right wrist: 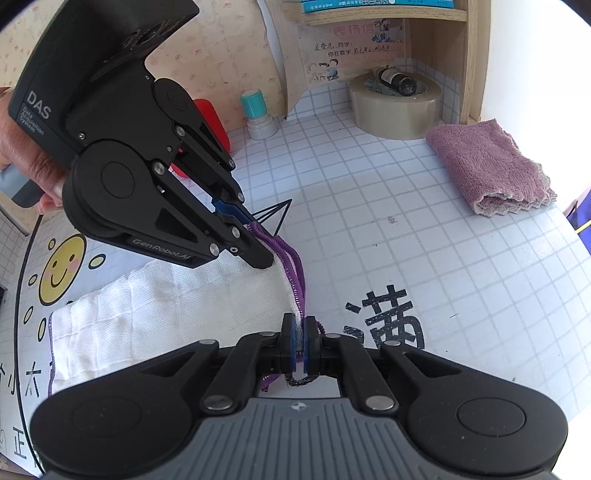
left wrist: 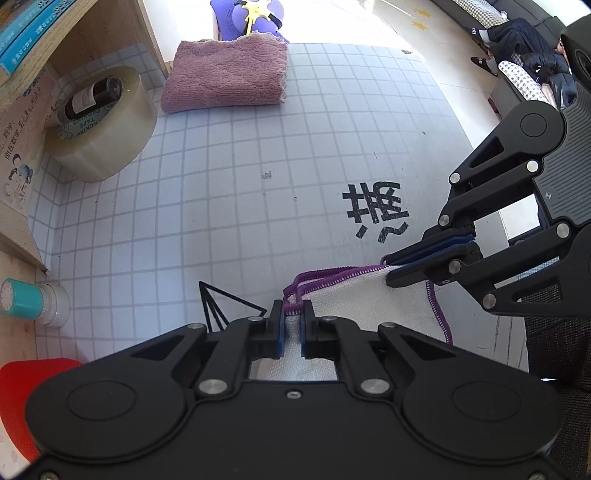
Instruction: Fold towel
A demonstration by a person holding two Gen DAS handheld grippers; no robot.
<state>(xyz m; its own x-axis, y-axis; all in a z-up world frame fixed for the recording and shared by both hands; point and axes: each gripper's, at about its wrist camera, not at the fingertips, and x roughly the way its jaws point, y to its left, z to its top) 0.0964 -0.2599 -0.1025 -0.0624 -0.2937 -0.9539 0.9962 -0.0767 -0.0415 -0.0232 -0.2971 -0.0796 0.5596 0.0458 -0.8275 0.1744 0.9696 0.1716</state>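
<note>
both grippers [left wrist: 293, 325] [right wrist: 300, 341] tilt down, pinching the towel [right wrist: 147, 314] edge.

Bright daylight floods both views, blowing out the floor [left wrist: 369, 22] at the top of the left view. Fisheye bending curves the edges, corners darken, and focus stays sharp.

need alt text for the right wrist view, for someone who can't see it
Two black grippers, right and left, each pinch the purple-stitched edge of a white towel on a grid-patterned table. Behind sit a folded pink towel and a tape roll.
</note>
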